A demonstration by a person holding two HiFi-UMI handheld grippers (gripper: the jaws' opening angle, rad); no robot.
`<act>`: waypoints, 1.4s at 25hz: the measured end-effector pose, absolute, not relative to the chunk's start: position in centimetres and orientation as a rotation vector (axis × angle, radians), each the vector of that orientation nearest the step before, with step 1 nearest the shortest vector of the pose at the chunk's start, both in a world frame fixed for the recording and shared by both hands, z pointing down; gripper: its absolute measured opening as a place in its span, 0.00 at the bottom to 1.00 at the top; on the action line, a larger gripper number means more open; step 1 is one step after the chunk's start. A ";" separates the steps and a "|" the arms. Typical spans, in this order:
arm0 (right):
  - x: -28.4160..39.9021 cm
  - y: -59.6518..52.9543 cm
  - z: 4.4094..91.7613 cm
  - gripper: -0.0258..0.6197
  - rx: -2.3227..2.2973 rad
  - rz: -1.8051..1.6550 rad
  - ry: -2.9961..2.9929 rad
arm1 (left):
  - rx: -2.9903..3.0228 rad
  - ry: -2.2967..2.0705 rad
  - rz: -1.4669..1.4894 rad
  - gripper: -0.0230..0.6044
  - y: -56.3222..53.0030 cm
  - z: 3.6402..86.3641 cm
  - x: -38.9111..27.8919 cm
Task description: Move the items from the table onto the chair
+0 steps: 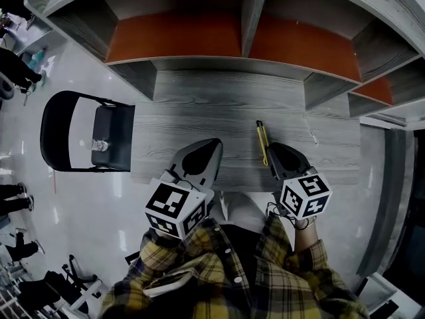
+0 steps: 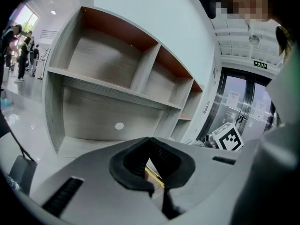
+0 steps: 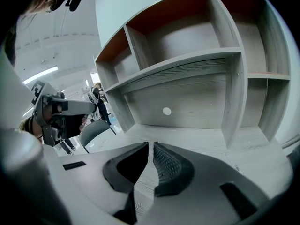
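Observation:
A yellow-and-black tool (image 1: 263, 141) lies on the grey wooden table (image 1: 199, 105), right of the middle. My right gripper (image 1: 272, 149) hovers just right of the tool's near end; in the right gripper view its jaws (image 3: 151, 146) stand shut with only a thin slit and nothing in it. My left gripper (image 1: 215, 143) hangs over the table's front middle, shut and empty (image 2: 151, 142); a strip of the yellow tool (image 2: 154, 176) shows on the table behind its pads. The black chair (image 1: 116, 131) stands off the table's left end with a small clear item (image 1: 99, 145) on its seat.
A grey shelf unit with orange back panels (image 1: 179, 35) rises along the table's far edge. A thin pale sliver (image 1: 311, 135) lies on the table at the right. People stand on the shiny floor at far left (image 1: 16, 68). A glass door (image 2: 243, 102) is off to the right.

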State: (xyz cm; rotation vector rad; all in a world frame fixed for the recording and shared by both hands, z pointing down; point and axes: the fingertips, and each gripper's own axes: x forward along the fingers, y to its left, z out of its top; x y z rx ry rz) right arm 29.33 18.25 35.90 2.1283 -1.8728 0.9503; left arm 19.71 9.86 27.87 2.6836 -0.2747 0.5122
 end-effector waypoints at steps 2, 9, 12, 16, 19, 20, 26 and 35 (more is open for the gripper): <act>29.6 18.6 36.5 0.08 2.140 0.978 -1.861 | 2.683 -0.288 0.518 0.04 10.0 28.0 19.4; 30.3 19.3 40.0 0.19 2.108 1.080 -1.812 | 2.652 -0.336 0.549 0.04 10.1 28.8 18.3; 30.6 19.4 42.2 0.25 2.066 1.114 -1.768 | 2.639 -0.351 0.562 0.04 10.0 29.3 17.8; 31.4 19.2 46.5 0.26 2.027 1.185 -1.686 | 2.617 -0.376 0.584 0.04 9.8 30.1 17.2; 32.0 19.4 49.8 0.26 2.032 1.241 -1.615 | 2.602 -0.399 0.602 0.04 10.0 30.7 16.5; 32.2 19.5 50.9 0.26 2.035 1.255 -1.590 | 2.598 -0.406 0.611 0.04 10.0 30.9 16.2; 32.4 19.9 54.8 0.26 2.004 1.263 -1.496 | 2.568 -0.447 0.652 0.04 10.3 32.0 14.5; 32.2 20.0 56.0 0.26 1.970 1.111 -1.438 | 2.554 -0.458 0.656 0.04 10.7 32.4 14.0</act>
